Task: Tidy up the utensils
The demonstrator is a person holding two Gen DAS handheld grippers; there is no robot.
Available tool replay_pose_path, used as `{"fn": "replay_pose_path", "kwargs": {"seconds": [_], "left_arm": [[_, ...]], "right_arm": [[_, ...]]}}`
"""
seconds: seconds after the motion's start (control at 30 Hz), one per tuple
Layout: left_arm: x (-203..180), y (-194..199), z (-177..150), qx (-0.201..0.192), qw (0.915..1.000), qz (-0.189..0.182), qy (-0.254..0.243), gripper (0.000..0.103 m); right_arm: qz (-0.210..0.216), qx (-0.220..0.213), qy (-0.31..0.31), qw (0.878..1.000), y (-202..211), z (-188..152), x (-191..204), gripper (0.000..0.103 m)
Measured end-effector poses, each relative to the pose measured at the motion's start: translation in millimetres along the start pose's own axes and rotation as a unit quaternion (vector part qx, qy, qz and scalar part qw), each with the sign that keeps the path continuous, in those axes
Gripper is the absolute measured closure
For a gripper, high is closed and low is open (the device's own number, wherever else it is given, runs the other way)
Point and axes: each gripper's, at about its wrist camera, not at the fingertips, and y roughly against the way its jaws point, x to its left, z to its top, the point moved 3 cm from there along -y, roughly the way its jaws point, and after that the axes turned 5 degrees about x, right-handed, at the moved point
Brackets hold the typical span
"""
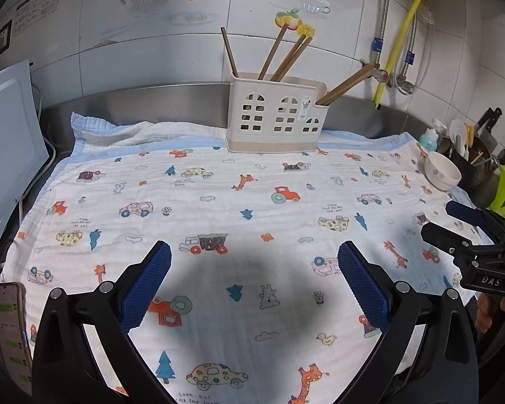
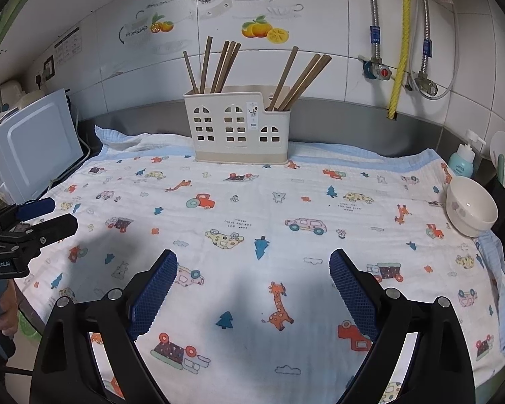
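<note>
A cream utensil holder [image 1: 275, 118] [image 2: 239, 128] with window cut-outs stands at the back of the patterned cloth [image 1: 252, 208] [image 2: 252, 222]. Several brown chopsticks [image 1: 286, 54] [image 2: 219, 67] stand in its taller left part, and more chopsticks [image 1: 348, 84] [image 2: 301, 79] lean in the lower right part. My left gripper [image 1: 254, 252] is open and empty above the cloth's near side. My right gripper [image 2: 252, 261] is open and empty too. Each gripper shows at the edge of the other's view: the right gripper [image 1: 436, 219] and the left gripper [image 2: 62, 213].
A white bowl [image 1: 441, 170] [image 2: 471, 207] sits at the cloth's right edge. A blue bottle [image 2: 462, 161] and a dark pot with utensils [image 1: 471, 161] stand beyond it. A white appliance [image 1: 6, 155] [image 2: 33, 148] stands left. A phone [image 1: 11, 330] lies at the near left.
</note>
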Motion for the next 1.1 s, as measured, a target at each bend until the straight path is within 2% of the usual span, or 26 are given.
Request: {"fn": "replay_pose_path", "kwargs": {"seconds": [1.1], "left_arm": [[-3.5,-2.5,0.8,-0.002,0.9999,-0.010,-0.004,0.005]], "right_arm": [[-0.004,0.004,-0.002,1.000,-4.9,-1.7,-4.0,0.014]]}}
